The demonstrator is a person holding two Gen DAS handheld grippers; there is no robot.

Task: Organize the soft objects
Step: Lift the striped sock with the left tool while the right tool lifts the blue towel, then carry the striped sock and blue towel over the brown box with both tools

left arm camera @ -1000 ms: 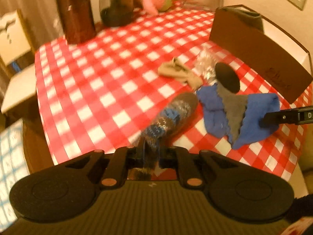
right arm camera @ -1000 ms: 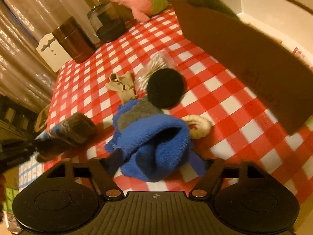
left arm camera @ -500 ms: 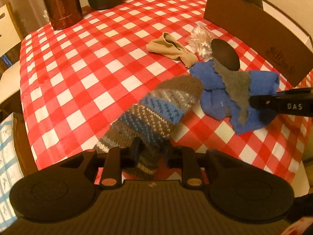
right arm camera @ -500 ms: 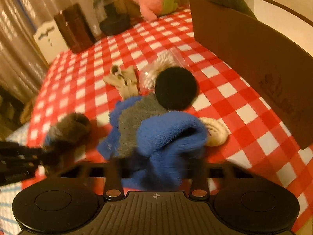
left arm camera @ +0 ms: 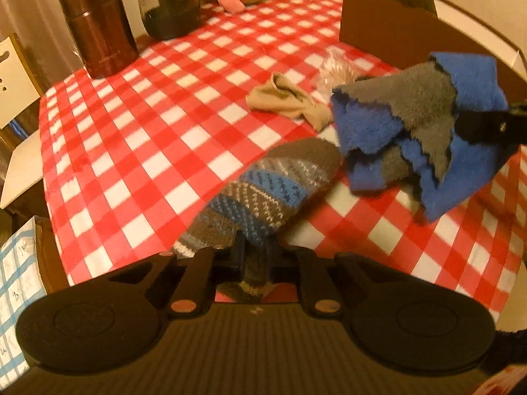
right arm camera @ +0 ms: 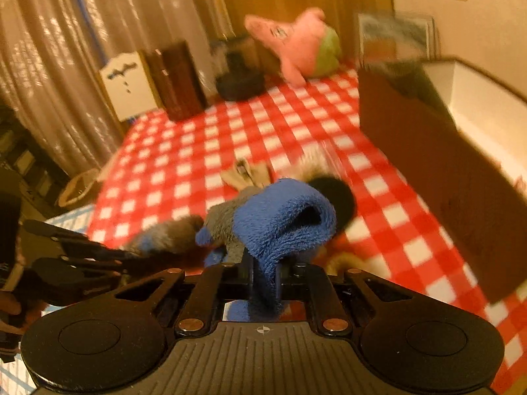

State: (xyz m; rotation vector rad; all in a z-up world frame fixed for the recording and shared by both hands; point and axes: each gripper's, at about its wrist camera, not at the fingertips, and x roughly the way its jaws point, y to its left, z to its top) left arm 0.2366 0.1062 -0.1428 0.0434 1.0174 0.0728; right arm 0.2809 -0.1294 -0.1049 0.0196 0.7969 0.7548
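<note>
The left gripper (left arm camera: 255, 258) has just been closing, with the striped knitted sock (left arm camera: 263, 194) between its jaws; the jaws now stand nearly together and pinch the cuff end. The rest of that sock slopes away from the tool toward the checked tablecloth (left arm camera: 131, 125), toe end near the middle of the table. The tool points steeply downward at the near table edge.

The right gripper (right arm camera: 263, 275) has likewise just been closing and now clamps a fold of the blue fleece sock (right arm camera: 283, 220), jaws almost shut. In the left wrist view this sock (left arm camera: 425, 131), with its grey jagged trim, hangs clear above the cloth. The right tool points down at a shallower angle.

Beyond the two socks lie a beige sock (left arm camera: 286, 102), flat on the cloth, and a clear crinkled bag (left arm camera: 336, 65) just behind it. A black round pad (right arm camera: 336, 194) shows behind the blue fleece; whether it touches it is uncertain owing to blur. A brown cardboard box (right arm camera: 444, 164) stands along the right side of the table. At the far edge stand a brown canister (left arm camera: 98, 29), a dark glass jar (left arm camera: 169, 3) and a pink plush toy (right arm camera: 296, 46).
</note>
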